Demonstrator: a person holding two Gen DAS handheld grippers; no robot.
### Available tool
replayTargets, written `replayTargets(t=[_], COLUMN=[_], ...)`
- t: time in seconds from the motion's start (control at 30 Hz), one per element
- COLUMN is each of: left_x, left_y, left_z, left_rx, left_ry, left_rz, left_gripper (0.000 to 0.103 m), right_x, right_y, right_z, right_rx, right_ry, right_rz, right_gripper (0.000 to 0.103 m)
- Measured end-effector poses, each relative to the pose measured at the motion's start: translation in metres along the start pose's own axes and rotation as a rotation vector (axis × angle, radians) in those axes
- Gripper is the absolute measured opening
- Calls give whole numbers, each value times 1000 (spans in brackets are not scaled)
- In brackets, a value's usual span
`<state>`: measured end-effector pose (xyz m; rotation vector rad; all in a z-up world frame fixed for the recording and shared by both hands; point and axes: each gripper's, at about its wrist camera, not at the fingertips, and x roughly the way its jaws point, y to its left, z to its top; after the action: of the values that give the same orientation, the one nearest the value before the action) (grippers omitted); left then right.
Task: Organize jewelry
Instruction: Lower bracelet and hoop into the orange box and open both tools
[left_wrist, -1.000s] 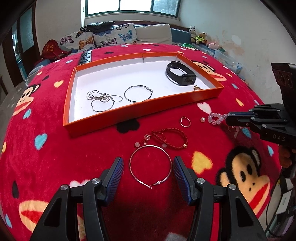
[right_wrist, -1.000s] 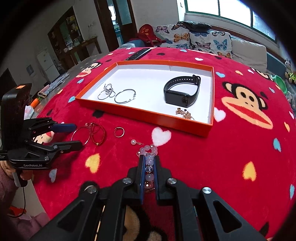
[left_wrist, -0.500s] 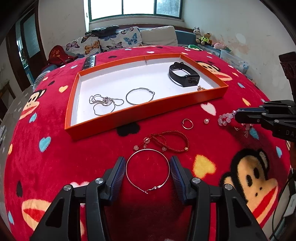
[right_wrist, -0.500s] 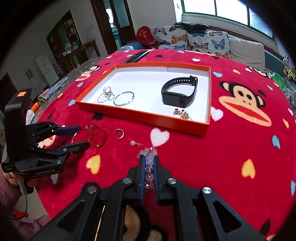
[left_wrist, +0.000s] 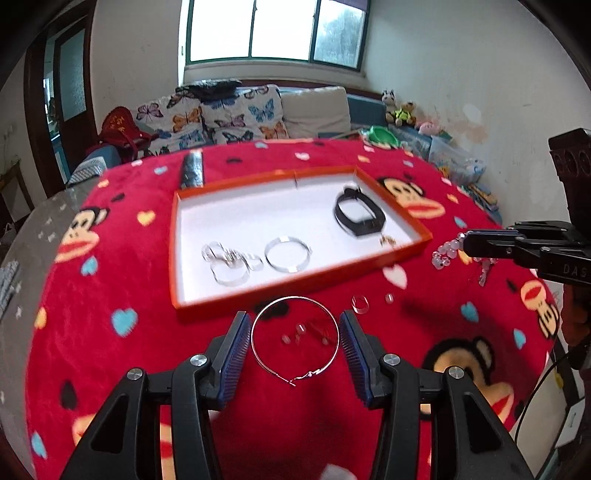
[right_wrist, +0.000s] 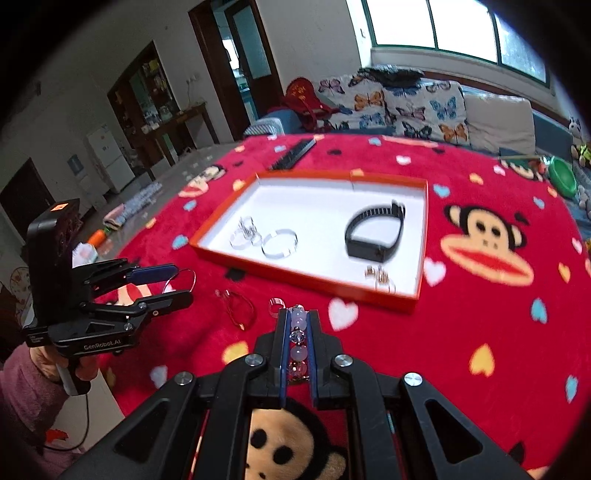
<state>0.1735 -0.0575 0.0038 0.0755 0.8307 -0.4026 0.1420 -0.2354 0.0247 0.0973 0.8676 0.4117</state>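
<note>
My left gripper (left_wrist: 293, 315) is shut on a thin silver bangle (left_wrist: 295, 298), which hangs between the blue pads above the red blanket. In the right wrist view the left gripper (right_wrist: 177, 284) is at the left with the bangle (right_wrist: 186, 275) in it. My right gripper (right_wrist: 298, 314) is shut on a pink bead bracelet (right_wrist: 298, 354); its beads (left_wrist: 445, 253) dangle from the tips. The orange tray (left_wrist: 295, 284) holds a black band (left_wrist: 358, 218), a silver chain (left_wrist: 225, 258), a silver hoop (left_wrist: 288, 254) and small earrings (left_wrist: 388, 240).
On the blanket in front of the tray lie a red cord bracelet (right_wrist: 240, 310), a small ring (right_wrist: 276, 304) and a pearl stud (left_wrist: 389, 297). A black remote (left_wrist: 192, 170) lies behind the tray. A person's hand (right_wrist: 48, 365) grips the left handle.
Both grippers have risen above the blanket. The left one narrowed onto the silver bangle and lifted it. The bead bracelet has gone up with the right one.
</note>
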Motion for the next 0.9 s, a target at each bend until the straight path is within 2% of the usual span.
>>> replayTargets(t=[0.17, 0.4, 0.67, 0.9], left_x=[-4, 27, 80, 107], left_y=[15, 40, 62, 51], left_z=[26, 59, 69, 71], left_rx=[14, 15, -14, 7], left_ry=[-25, -9, 53, 73], left_rz=[22, 47, 26, -13], left_gripper=[52, 52, 52, 52], right_x=[-2, 22, 74, 102], right_y=[2, -6, -19, -28], right_z=[30, 66, 71, 64], right_rx=[-9, 28, 71, 105], right_ry=[-41, -63, 20, 96], right_rz=[5, 31, 23, 26], right_gripper=[10, 10, 10, 10])
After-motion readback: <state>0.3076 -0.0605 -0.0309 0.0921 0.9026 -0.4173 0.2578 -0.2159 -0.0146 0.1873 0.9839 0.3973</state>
